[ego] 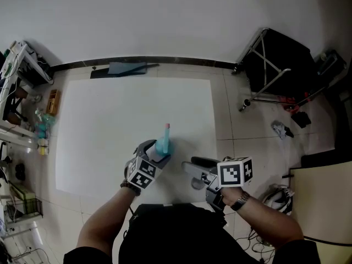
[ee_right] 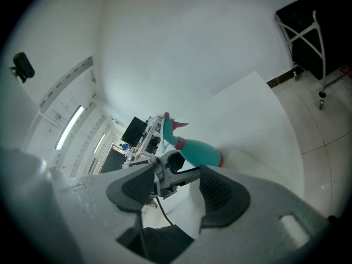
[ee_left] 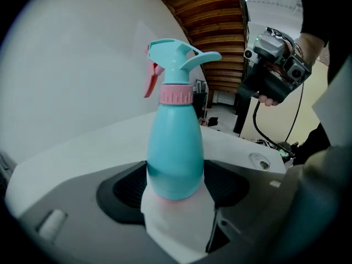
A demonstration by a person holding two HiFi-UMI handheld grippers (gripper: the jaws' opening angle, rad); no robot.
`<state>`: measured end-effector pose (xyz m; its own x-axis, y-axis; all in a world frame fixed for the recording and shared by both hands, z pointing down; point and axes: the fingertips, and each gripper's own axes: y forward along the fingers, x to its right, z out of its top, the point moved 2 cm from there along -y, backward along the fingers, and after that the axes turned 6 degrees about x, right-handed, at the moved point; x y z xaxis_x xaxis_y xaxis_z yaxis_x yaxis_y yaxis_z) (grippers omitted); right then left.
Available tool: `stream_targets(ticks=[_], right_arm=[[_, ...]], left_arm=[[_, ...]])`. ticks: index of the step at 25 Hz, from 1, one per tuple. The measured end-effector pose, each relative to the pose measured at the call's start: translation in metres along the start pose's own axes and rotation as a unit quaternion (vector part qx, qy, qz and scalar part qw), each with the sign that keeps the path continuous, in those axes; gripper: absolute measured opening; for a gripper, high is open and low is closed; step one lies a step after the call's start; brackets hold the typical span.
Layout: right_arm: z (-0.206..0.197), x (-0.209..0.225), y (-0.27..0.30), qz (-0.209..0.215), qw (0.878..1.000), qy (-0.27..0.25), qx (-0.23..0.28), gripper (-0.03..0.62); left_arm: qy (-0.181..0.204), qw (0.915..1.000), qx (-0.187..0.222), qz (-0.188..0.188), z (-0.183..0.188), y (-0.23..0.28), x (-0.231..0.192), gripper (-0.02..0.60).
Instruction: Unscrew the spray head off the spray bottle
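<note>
Floor [ego: 250, 131]: we see pale tiles around the counter, with clutter along the left side and cables at the lower right.
Counter [ego: 110, 120]: a white square top, bare apart from the task's thing and our two tools over its near edge.
Black cart [ego: 280, 59]: it stands on the floor beyond the counter's far right corner, well apart from everything we handle.
Right gripper [ego: 193, 172]: we hold it over the counter's near right corner, just beside the bottle but apart from it, pointing towards the bottle and the other tool.
Right fingers [ee_right: 135, 188]: they stand wide apart with nothing gripped; past them we see the other tool and the bottle.
Left gripper [ego: 154, 154]: we hold it over the near half of the counter, right of the middle, closed in around the bottle's lower body.
Left fingers [ee_left: 124, 188]: they are spread wide and hold the bottle, one dark pad against each side of its rounded base.
Spray bottle [ee_left: 175, 153]: teal, upright on the counter, in the near half and right of the middle, between the left fingers.
Spray head [ee_left: 179, 56]: teal, still seated on the bottle's neck.
Collar [ee_left: 176, 94]: a pink ribbed ring that joins the head to the bottle.
Trigger [ee_left: 150, 84]: pink, hanging from the head on the left as the left gripper view shows it.
</note>
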<state>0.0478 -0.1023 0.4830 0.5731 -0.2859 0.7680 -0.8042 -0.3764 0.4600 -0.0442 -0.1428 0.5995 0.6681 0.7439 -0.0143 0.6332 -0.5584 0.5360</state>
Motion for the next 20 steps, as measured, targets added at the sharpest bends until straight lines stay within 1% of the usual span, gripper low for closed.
stream_targets(ticks=[2,7,10,12,15,17,20], right_arm=[[-0.001,0.001,0.000,-0.001,1.000,-0.002,0.000,0.242],[-0.004,-0.002,0.003,0.000,1.000,-0.012,-0.003,0.242],[-0.006,-0.005,0.004,-0.003,0.999,-0.036,0.000,0.242],[-0.005,-0.008,0.005,-0.007,0.998,-0.066,0.005,0.239],[-0.005,-0.011,0.003,-0.015,0.992,-0.121,0.017,0.189],[-0.003,-0.014,0.003,-0.024,0.987,-0.156,0.026,0.135],[0.000,-0.017,0.004,-0.040,0.979,-0.197,0.044,-0.002]], left_arm=[[0.004,1.0000,-0.001,-0.003,0.000,0.000,0.001,0.358],[0.009,1.0000,-0.002,-0.003,-0.002,-0.005,0.001,0.394],[0.010,0.9999,0.006,0.000,0.002,-0.014,-0.001,0.396],[0.011,0.9998,0.016,0.002,0.008,-0.022,0.000,0.394],[0.008,0.9993,0.037,0.003,0.020,-0.037,0.004,0.386],[0.004,0.9988,0.050,0.002,0.030,-0.049,0.008,0.363],[-0.010,0.9982,0.059,-0.006,0.044,-0.066,0.017,0.288]])
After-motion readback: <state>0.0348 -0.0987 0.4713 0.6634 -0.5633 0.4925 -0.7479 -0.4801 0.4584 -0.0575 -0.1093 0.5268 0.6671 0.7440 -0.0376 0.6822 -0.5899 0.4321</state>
